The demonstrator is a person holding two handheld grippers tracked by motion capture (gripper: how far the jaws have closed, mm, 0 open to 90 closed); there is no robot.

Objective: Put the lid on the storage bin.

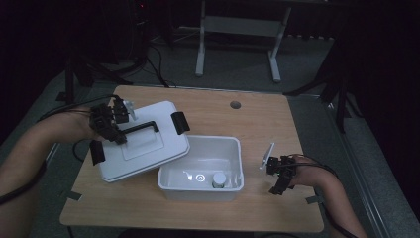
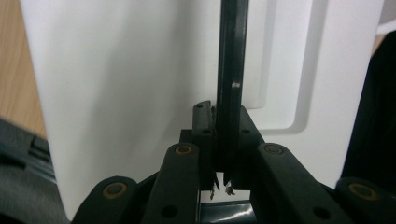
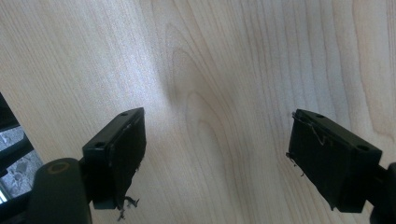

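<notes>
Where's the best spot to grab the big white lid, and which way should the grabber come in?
Grab the black handle across the lid's top, coming from above. It's a thin raised bar jaws fit around; the lid itself is too wide. The left gripper is shut on it.

Dim room (grey floor (image 1: 237, 64)), wooden table (image 1: 277, 129)

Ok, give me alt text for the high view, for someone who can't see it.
The left gripper is shut on the black handle of a white lid, beside an open white box on a wooden table. The right gripper, jaws open, is right of the box.
</notes>
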